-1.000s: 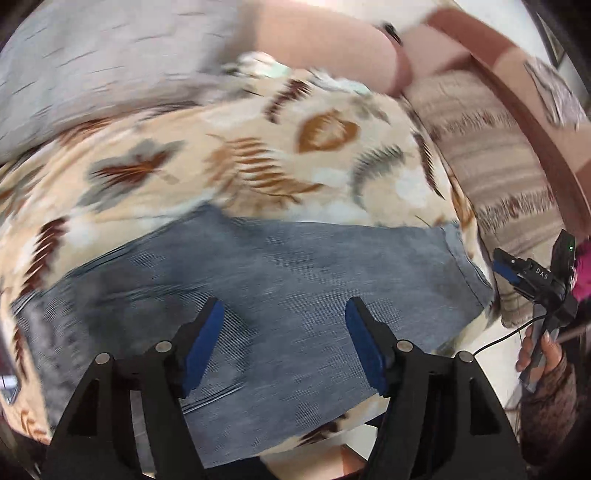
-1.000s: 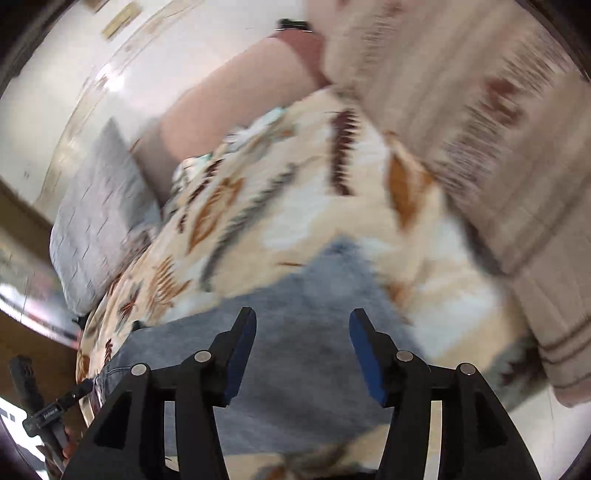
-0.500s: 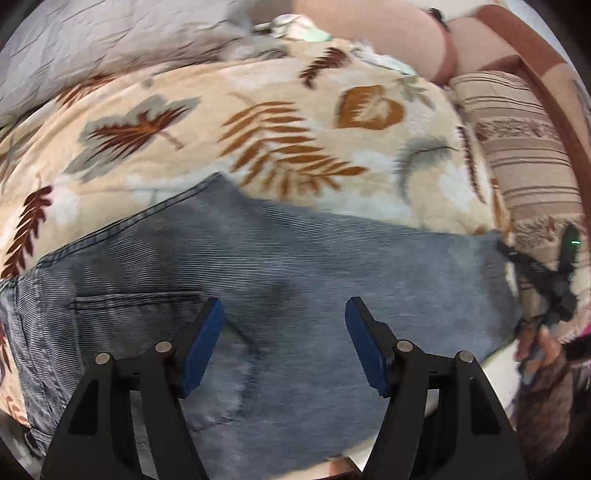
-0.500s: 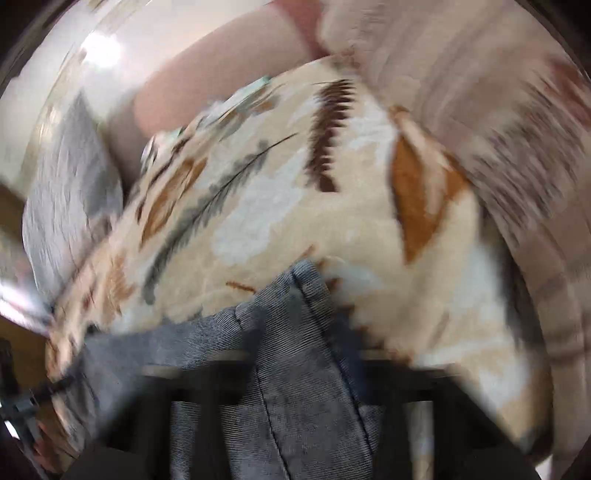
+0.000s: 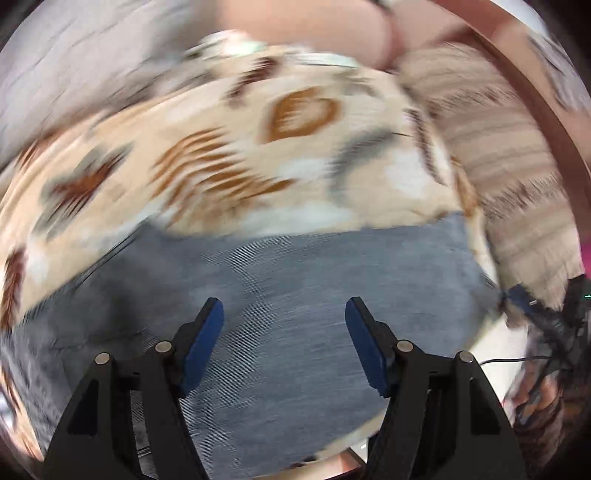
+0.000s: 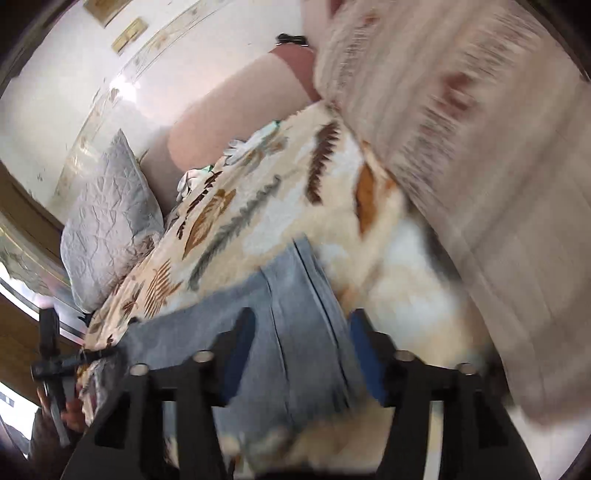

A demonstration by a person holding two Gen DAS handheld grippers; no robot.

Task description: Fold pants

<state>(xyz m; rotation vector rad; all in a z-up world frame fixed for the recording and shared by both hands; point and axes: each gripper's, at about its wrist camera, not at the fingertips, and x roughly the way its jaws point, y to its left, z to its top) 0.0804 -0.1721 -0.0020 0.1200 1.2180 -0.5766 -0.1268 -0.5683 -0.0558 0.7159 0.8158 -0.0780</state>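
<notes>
Grey-blue jeans (image 5: pixel 295 273) lie flat across a leaf-patterned blanket (image 5: pixel 258 147). My left gripper (image 5: pixel 284 325) hovers over the middle of them, open, with nothing between its blue pads. In the right wrist view the leg end of the jeans (image 6: pixel 295 295) runs up between the fingers of my right gripper (image 6: pixel 301 350). Its jaws are opening, and the pads stand clear of the cloth on both sides. The right gripper (image 5: pixel 528 306) also shows at the jeans' right end in the left wrist view. Both views are blurred.
A striped beige throw (image 6: pixel 461 147) lies right of the blanket (image 6: pixel 258 206), a grey quilted pillow (image 6: pixel 107 221) at its far left. A pink rounded bolster (image 5: pixel 314 26) lies behind. The left gripper (image 6: pixel 51 365) and a hand (image 6: pixel 70 410) show at the blanket's left edge.
The left view has swung right along the jeans, so the back pocket seen half a second ago has left view. The right gripper's fingers, smeared then, now show apart over the leg end.
</notes>
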